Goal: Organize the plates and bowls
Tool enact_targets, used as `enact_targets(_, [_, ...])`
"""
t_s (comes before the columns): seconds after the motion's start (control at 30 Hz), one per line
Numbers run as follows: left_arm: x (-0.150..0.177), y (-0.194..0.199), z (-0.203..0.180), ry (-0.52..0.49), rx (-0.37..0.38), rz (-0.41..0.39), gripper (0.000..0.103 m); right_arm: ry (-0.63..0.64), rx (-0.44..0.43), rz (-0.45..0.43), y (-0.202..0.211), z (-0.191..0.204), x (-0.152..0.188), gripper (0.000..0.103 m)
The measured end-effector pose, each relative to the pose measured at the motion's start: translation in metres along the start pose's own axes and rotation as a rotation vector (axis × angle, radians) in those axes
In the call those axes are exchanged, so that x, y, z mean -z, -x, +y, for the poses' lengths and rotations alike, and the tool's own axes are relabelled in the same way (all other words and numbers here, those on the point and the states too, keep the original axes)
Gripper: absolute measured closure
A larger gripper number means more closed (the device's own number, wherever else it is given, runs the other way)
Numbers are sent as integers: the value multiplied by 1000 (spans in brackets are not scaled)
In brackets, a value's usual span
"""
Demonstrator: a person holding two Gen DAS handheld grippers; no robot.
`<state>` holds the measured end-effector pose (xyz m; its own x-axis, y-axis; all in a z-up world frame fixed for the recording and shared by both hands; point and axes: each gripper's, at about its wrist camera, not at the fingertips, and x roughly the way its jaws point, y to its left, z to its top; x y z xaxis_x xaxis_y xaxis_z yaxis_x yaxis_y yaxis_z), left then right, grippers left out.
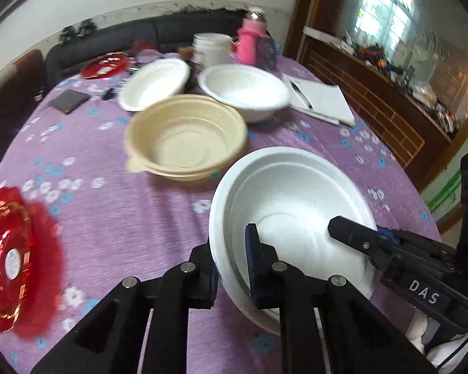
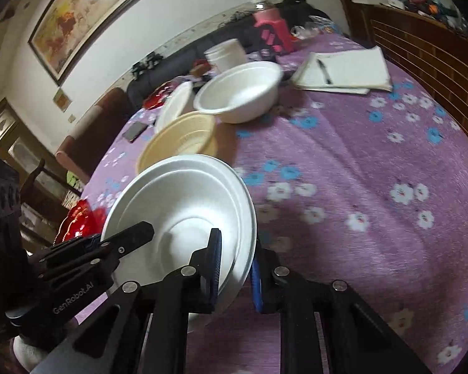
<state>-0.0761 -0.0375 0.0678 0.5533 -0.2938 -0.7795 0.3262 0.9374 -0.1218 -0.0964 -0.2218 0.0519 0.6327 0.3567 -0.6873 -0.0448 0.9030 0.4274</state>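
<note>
Two nested white foam bowls point(image 1: 293, 205) hang tilted over the purple flowered tablecloth point(image 1: 134, 218), held from both sides. My left gripper point(image 1: 232, 265) is shut on their near-left rim, one pad inside and one outside. My right gripper point(image 2: 237, 258) is shut on the opposite rim of the same bowls point(image 2: 184, 205). Each gripper shows in the other's view, with one of its fingers point(image 1: 349, 230) lying inside the bowl. Behind them stands a beige plastic bowl point(image 1: 185, 137), then an upright white bowl point(image 1: 246, 90) and a tilted white bowl point(image 1: 156, 84).
A red plate point(image 1: 12, 258) lies at the table's near-left edge and another red plate point(image 1: 104, 67) at the back. A notebook with a pen point(image 1: 318, 99), a dark phone point(image 1: 68, 101), a white tub point(image 1: 212, 46) and a pink bottle point(image 1: 251, 40) stand further back.
</note>
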Motion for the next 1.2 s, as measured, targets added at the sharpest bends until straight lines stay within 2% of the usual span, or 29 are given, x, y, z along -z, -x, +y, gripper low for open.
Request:
enact_targets(0.27, [11,41,71,124,-87,-75,88,126,-72,25,-24,79,-4,85])
enact_targets(0.53, [28,79,173,331,-167,-131,88,264,-170,76,-68,177,-2,84])
enact_targets(0.77, [38,87,253,446,-268,-117,88,366,-220,136,-117,257,1,84])
enact_targets(0.93, [47,72,295,498,-292,-60,87,374,-206,210,-161,287,5,84])
enact_targets(1.13, [53,55,314,508,-314,3,87,369,-166,272,-195,294,12,84])
enact_targets(1.2, [53,52,318,517,-310,3,83,375,-151,282,-202,295,13,84])
